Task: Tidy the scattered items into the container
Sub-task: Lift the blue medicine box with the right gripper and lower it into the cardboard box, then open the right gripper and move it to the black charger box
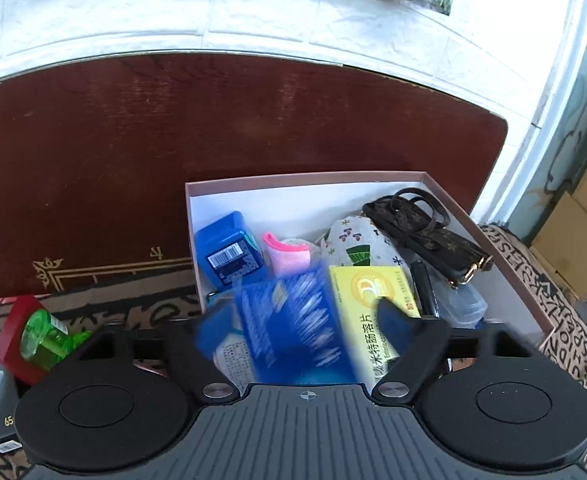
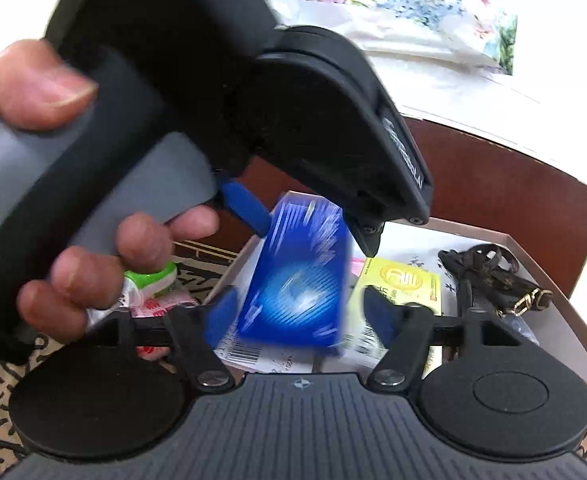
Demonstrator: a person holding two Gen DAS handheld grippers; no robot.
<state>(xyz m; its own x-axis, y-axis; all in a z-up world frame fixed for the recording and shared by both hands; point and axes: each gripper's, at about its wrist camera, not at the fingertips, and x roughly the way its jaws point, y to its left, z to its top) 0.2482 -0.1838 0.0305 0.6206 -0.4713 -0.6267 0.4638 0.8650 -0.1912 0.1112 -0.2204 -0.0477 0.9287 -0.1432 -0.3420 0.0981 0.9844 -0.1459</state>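
Motion blur smears the blue carton (image 1: 293,320), a glossy box with white streaked print, so whether the left tongs (image 1: 305,324) clamp it or have just let it go cannot be told; it hangs between their blue pads, above the open box (image 1: 505,280), likely on its way down into it. The right tongs (image 2: 297,316) stand apart, empty, the carton just ahead of them. Beyond lie a yellow medicine pack (image 1: 373,292), a blue tin (image 1: 229,254) and a dark strap (image 1: 425,232), already inside.
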